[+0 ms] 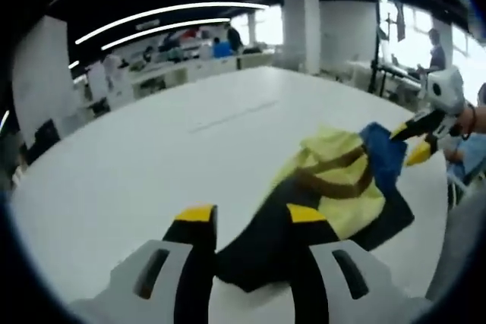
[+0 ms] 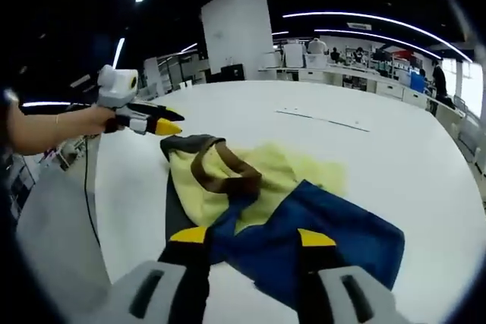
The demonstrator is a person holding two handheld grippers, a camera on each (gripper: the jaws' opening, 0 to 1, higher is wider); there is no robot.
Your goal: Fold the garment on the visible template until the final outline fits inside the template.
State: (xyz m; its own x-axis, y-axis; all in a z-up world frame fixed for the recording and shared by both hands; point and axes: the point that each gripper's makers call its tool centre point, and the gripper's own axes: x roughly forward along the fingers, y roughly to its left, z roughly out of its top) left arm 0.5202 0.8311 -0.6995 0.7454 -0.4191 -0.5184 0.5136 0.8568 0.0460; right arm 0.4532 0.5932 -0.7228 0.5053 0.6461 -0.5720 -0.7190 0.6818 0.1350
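A crumpled garment [image 1: 342,180] of pale yellow, brown-striped, blue and black cloth lies on the white table [image 1: 152,157]. Its black corner reaches in between the jaws of my left gripper [image 1: 250,214], which stand wide apart, open. My right gripper [image 1: 410,143] comes in from the right with its yellow tips at the blue edge. In the right gripper view the garment [image 2: 266,172] spreads ahead, and its blue part lies between the parted jaws of my right gripper [image 2: 251,237]. My left gripper [image 2: 173,123], held by a hand, points at the dark collar. Faint template lines [image 1: 231,115] [image 2: 323,119] mark the table beyond.
A person's hand [image 2: 83,121] and a thin cable [image 2: 87,187] are at the table's left edge. A white column [image 2: 237,32] and desks with people stand behind the table. Bare tabletop [image 2: 395,157] extends beyond the garment.
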